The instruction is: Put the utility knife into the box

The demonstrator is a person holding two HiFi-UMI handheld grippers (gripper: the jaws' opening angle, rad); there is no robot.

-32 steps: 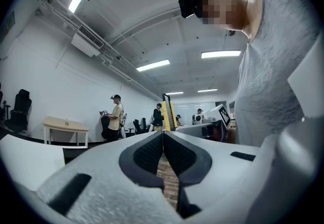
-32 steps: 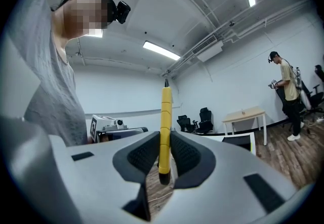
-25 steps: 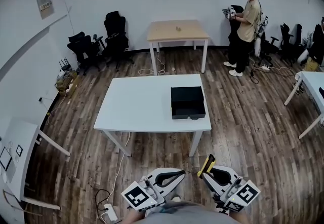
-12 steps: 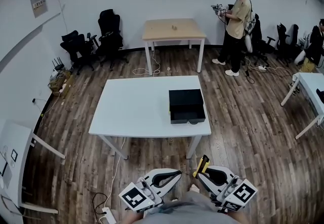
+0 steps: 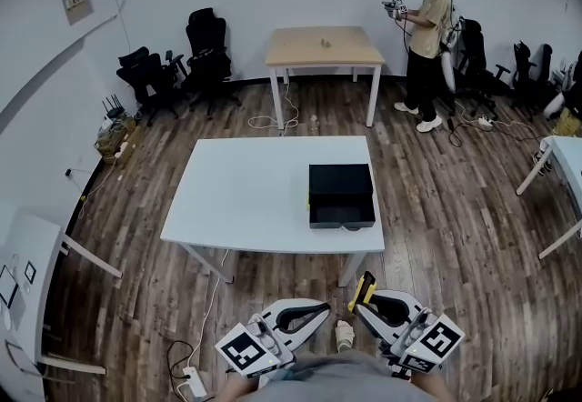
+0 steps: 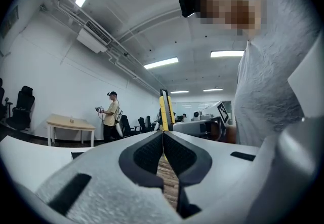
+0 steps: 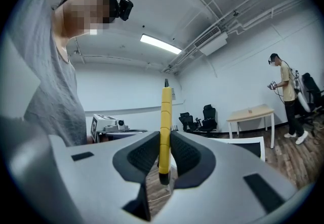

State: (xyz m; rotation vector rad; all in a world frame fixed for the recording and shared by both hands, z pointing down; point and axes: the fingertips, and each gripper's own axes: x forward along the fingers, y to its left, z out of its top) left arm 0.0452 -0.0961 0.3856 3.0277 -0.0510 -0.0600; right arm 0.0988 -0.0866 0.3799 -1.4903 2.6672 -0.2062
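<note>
While the right gripper (image 7: 164, 141) is held low in front of the person's body, its fingers (image 7: 188, 156) are clenched on the single utility knife (image 7: 165, 116) – a yellow one, standing upright between the pads with its tip pointing up and its lower end poking out just beneath them. The knife is therefore in the air, well apart from the box (image 5: 341, 184).

The left gripper (image 6: 163, 137) sits just beside the right one, at about the same height. Its fingers (image 6: 144, 154) are pressed together at the tips and grasp nothing; only wood floor (image 5: 436, 209) shows through the narrow slit below them.

There is one box, black and rectangular, resting on the white bench (image 5: 245, 191) near its right edge. Its far half shows a flat black top, its near half looks open and dark – what lies inside cannot be made out from the head view. The box is the only thing seen on the bench.

Beyond the bench stands one wooden table (image 5: 323, 45) with a small object on it, too small to tell. A second person (image 5: 426, 36) stands to its right, holding a device at chest height. Black office chairs (image 5: 205, 50) cluster along the back wall at the left, and more stand at the far right. A white power strip (image 5: 193, 382) lies on the floor near the left gripper.
</note>
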